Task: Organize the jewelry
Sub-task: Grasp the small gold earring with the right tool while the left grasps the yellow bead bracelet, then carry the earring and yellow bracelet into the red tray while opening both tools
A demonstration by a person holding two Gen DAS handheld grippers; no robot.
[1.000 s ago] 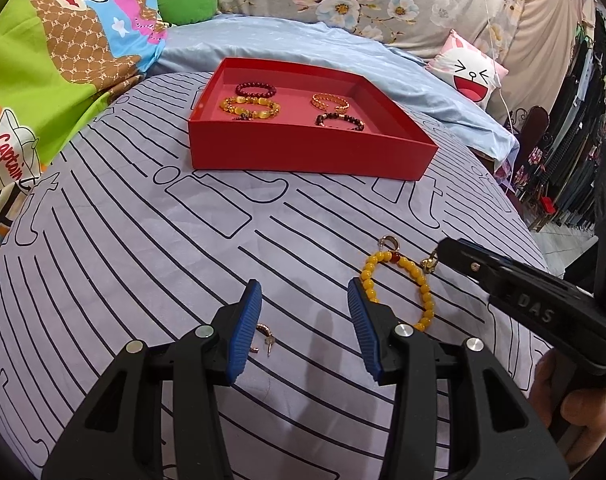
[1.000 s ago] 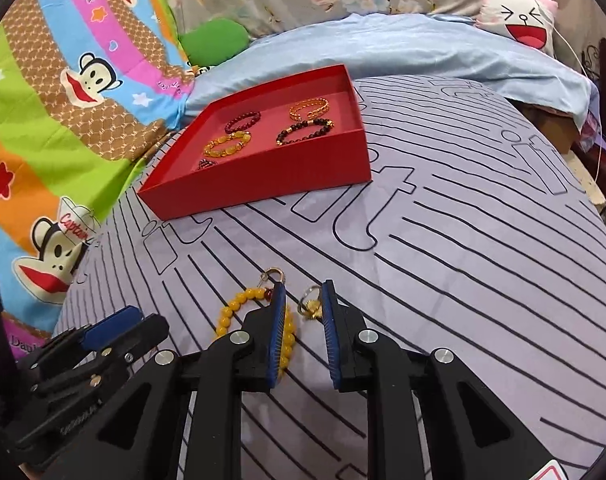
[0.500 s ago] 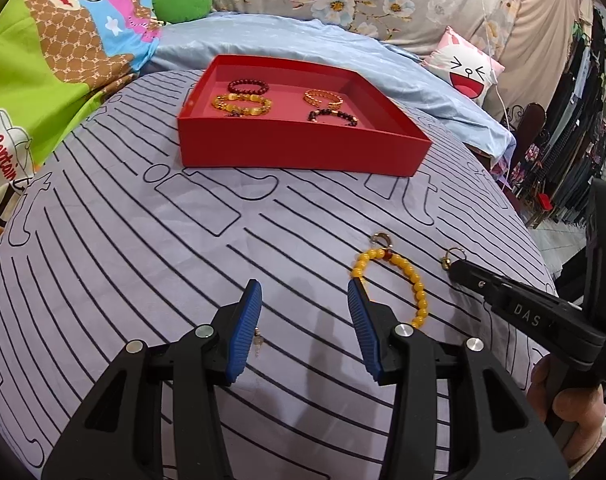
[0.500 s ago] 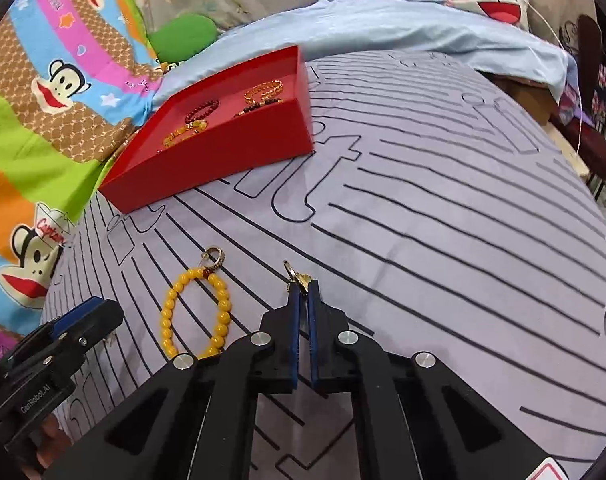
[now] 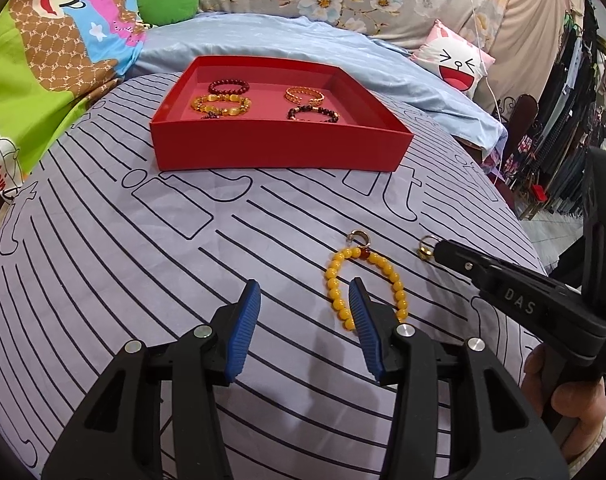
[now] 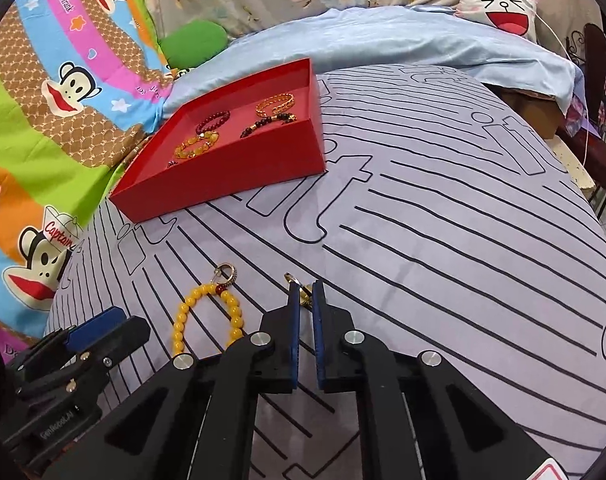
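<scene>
From the left wrist view, your left tool (image 5: 303, 304) stands half open over the striped bed cover (image 5: 143, 240) with nothing between its pads. The yellow bead bracelet (image 5: 365, 286) lies flat on the cover, partly hidden by the tool's right finger, its gold clasp (image 5: 360, 237) at the far end. It will likely handle as light and limp: strung beads sag and swing, and round beads can roll out of a pinch. Take it across the strand on one side of the loop, not by the clasp. To its right, your right tool (image 5: 433, 249) pinches a small gold earring (image 5: 425, 249) at its tip. The red tray (image 5: 279, 152) sits well beyond, already carrying four bracelets in two pairs; its near wall stands between you and the tray floor, so anything carried has to go over it.

From the right wrist view, the right tool (image 6: 306, 294) has just been closing then easing slightly, with the earring (image 6: 301, 289) caught at the very fingertips. It is tiny, hard and probably slick, so the hold looks shallow. The bead bracelet (image 6: 207, 312) lies just left, apart from the fingers, and the left tool (image 6: 99, 324) waits near it. The tray (image 6: 231, 176) lies up and to the left, the cover between clear.
</scene>
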